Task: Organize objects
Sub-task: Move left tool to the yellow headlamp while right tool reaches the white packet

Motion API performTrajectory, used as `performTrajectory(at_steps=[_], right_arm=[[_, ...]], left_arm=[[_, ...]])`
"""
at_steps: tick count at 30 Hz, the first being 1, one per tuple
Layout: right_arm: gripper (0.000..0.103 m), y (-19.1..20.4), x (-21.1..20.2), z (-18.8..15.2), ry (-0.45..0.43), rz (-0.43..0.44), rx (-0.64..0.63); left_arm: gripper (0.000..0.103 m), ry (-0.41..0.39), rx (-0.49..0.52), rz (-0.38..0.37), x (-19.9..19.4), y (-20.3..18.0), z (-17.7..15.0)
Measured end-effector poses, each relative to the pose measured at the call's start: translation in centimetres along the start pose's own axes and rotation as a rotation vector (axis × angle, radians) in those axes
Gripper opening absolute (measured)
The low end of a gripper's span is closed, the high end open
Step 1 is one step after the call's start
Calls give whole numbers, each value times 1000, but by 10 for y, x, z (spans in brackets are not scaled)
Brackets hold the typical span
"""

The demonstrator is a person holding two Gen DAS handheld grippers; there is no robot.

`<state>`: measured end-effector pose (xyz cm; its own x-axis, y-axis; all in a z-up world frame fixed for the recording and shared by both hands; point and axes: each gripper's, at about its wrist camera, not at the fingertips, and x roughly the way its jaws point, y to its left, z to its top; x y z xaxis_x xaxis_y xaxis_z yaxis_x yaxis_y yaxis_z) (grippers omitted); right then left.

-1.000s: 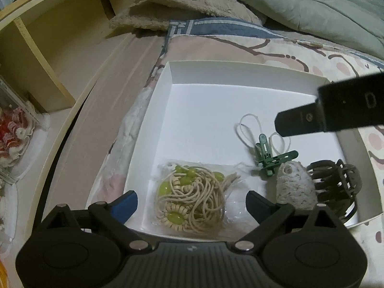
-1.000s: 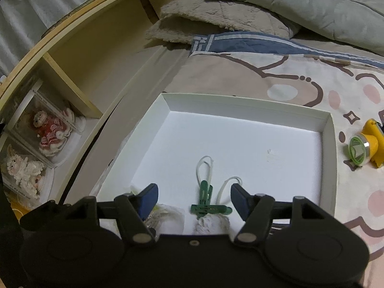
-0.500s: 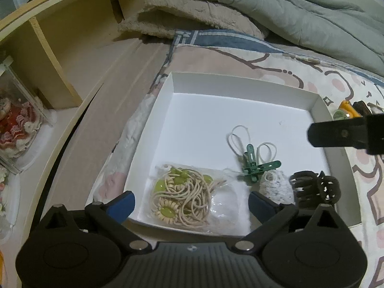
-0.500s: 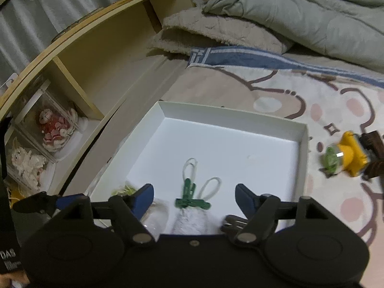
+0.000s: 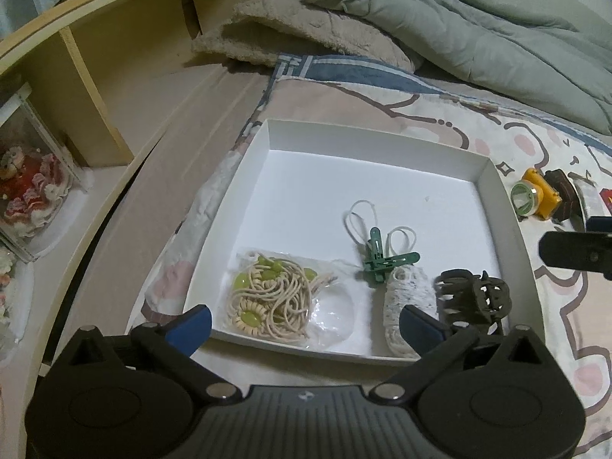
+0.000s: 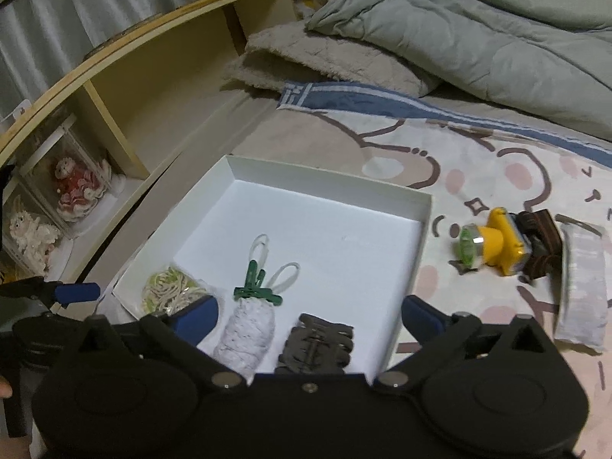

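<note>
A white box (image 5: 376, 140) (image 6: 336, 181) lies on the bed. Along its near side lie a bag of beige hair ties with green beads (image 5: 269, 298) (image 6: 172, 291), green clips with white loops (image 5: 376, 256) (image 6: 257, 287), a white lace roll (image 5: 407, 298) (image 6: 248, 329) and a dark claw hair clip (image 5: 476, 298) (image 6: 317, 344). My left gripper (image 5: 306, 323) is open and empty above the box's near edge. My right gripper (image 6: 310, 313) is open and empty above the box's near right corner. A yellow headlamp (image 5: 535, 199) (image 6: 493, 244) with a dark strap lies right of the box.
A white packet (image 6: 583, 287) lies right of the headlamp. A wooden shelf (image 5: 95, 88) (image 6: 126, 114) with boxed dolls (image 5: 32, 187) (image 6: 76, 187) runs along the left. Pillow (image 6: 332, 57) and grey duvet (image 5: 478, 30) (image 6: 478, 30) lie behind the box.
Both grippers have pulled back and up from the box. The right gripper has moved right, so the headlamp and packet have come into view. The claw clip lies free in the box.
</note>
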<state>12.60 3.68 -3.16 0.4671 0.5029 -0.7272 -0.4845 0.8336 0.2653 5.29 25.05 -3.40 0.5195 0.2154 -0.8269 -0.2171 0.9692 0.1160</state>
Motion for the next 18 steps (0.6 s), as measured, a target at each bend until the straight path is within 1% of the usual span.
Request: performTrajectory(at_steps=[6, 10, 18], right_arm=[[103, -6, -15, -6, -13, -34, -44], [103, -10, -21, -8, -7, -42, -56], [103, -21, -27, -13, -3, -57, -56]], left_arm=[[103, -12, -15, -1, -10, -1, -2], [103, -24, -23, -3, -16, -4, -2], [103, -50, -25, -39, -26, -20, 3]])
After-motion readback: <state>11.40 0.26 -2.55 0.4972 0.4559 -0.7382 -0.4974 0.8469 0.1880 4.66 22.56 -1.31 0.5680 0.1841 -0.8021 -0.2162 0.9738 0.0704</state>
